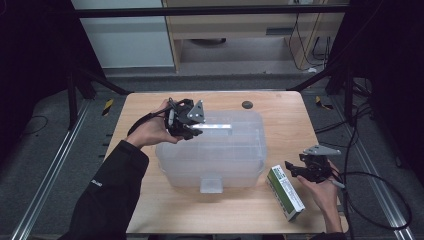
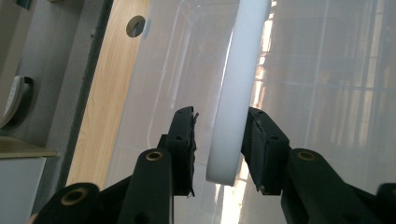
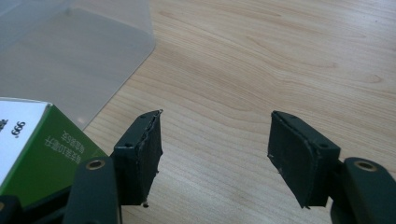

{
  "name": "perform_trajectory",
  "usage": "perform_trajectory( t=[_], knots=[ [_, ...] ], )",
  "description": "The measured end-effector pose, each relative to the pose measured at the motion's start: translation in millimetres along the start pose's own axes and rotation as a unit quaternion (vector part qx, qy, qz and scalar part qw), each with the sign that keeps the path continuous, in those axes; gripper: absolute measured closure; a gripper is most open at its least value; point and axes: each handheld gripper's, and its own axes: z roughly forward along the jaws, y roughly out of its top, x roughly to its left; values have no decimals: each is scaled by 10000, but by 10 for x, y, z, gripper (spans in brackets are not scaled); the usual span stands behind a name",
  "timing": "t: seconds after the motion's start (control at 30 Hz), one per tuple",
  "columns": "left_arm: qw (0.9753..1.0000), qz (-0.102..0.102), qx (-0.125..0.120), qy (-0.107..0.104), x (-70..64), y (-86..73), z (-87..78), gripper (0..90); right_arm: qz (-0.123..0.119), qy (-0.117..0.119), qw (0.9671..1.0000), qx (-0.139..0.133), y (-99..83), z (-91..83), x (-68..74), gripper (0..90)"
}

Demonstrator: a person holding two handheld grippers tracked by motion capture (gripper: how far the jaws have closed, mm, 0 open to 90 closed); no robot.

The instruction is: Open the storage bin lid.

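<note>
High view: left gripper (image 1: 192, 131) over the clear plastic storage box (image 1: 212, 160); green-and-white carton (image 1: 285, 192) beside it.

Left gripper view: jaws straddle the white lid handle (image 2: 236, 88) (one side gapped).

Right gripper view: right gripper (image 3: 215, 154) spread wide above bare wooden table (image 3: 261, 60).

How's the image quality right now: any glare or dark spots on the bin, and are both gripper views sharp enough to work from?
High view: surroundings are dark, the table evenly lit, and the white handle on the clear bin shines bright. Left gripper view: the left gripper straddles the handle, which is overexposed, with reflections streaking the lid. Right gripper view: the right gripper is sharp and the wood grain crisp; the green box is cut off at the edge.
</note>
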Motion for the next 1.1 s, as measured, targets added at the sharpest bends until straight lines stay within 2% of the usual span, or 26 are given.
perform_trajectory(
  t=[0.3, 0.5, 0.77, 1.1],
  knots=[
    [9997, 104, 183, 99, -32, 61, 16, 720, -13, 42, 10000, -20, 21, -16, 11, 364],
    [9991, 180, 329, 205, -57, 97, 13, 727, -15, 70, 10000, -55, 52, -44, 28, 382],
    [9985, 199, 428, 267, -73, 123, 8, 731, -91, 172, 9996, -184, 165, -163, 106, 429],
    [9978, 194, 490, 399, -88, 146, 3, 728, -234, 424, 9977, -464, 341, -350, 241, 475]
  ],
)
